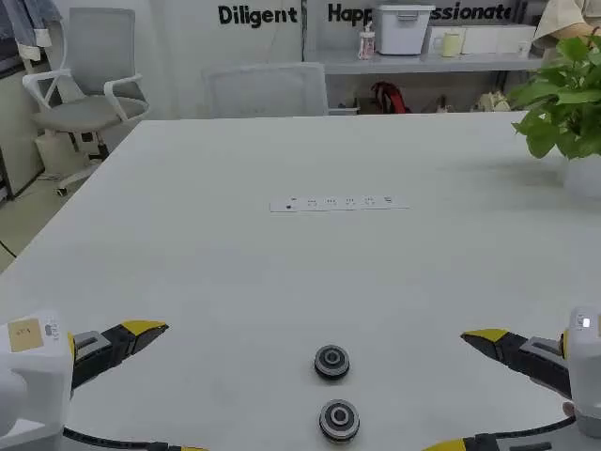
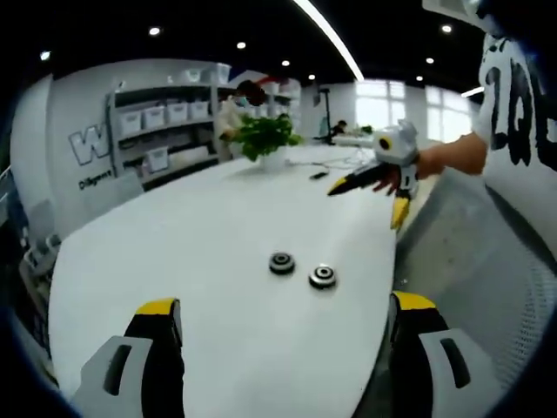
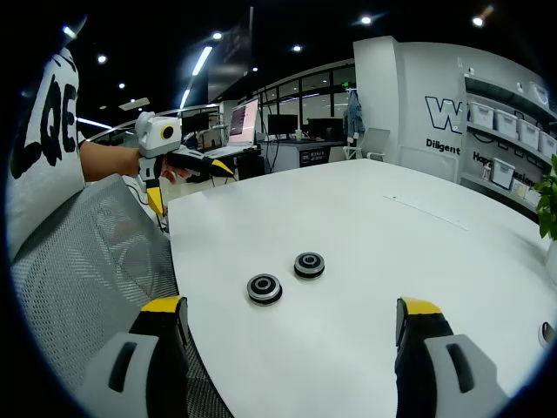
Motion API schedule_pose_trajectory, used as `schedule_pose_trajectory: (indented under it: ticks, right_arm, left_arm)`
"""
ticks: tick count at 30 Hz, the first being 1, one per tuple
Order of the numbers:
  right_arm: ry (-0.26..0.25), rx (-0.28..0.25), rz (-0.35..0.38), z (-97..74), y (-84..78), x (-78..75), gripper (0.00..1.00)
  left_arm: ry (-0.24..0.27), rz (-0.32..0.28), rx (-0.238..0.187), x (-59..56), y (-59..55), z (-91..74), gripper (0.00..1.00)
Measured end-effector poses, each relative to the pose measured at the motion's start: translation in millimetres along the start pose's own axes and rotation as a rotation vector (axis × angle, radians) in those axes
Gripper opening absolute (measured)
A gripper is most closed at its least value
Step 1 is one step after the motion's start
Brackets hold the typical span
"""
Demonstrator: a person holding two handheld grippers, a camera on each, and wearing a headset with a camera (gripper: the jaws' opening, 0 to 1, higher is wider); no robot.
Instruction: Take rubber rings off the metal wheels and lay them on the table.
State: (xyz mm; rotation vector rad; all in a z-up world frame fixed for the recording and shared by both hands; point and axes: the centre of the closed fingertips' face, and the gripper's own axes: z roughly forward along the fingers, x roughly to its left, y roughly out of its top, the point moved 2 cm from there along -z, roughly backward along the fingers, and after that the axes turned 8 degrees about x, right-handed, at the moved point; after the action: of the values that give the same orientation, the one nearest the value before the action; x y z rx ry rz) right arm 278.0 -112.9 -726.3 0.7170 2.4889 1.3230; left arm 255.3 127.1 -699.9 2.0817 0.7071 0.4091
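Note:
Two small metal wheels with black rubber rings lie flat near the table's front edge: the farther wheel (image 1: pixel 331 362) (image 2: pixel 281 262) (image 3: pixel 309 265) and the nearer wheel (image 1: pixel 339 419) (image 2: pixel 323 276) (image 3: pixel 265 288). My left gripper (image 1: pixel 160 390) (image 2: pixel 283 313) is open at the left, its yellow-tipped jaws spread wide and pointing toward the wheels. My right gripper (image 1: pixel 463 390) (image 3: pixel 291 306) is open at the right, facing the wheels from the other side. Both grippers are apart from the wheels and hold nothing. Each gripper also appears in the other's view: the right gripper (image 2: pixel 374 178), the left gripper (image 3: pixel 187 165).
A white power strip (image 1: pixel 338 203) lies mid-table. A potted green plant (image 1: pixel 563 94) (image 2: pixel 261 135) stands at the far right corner. Office chairs (image 1: pixel 89 85) and a shelf (image 1: pixel 413 47) are beyond the white table (image 1: pixel 235 263).

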Motion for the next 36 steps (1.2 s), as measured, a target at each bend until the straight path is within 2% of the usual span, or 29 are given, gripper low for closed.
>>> schedule_pose_trajectory:
  ticks: [12,20,36]
  right_arm:
    - [0.001,0.027,-0.024,2.1,-3.6,3.4,0.94]
    - [0.000,0.032,-0.030,2.0,-4.4,3.9,0.94]
    - [0.004,0.043,-0.029,2.6,-7.0,5.2,0.94]
  left_arm:
    - [-0.008,-0.008,0.016,-8.3,-1.3,2.8,1.00]
    - [-0.010,-0.005,0.030,-8.0,-6.4,2.8,1.00]
    - [-0.028,0.003,0.047,-11.5,-8.5,3.9,1.00]
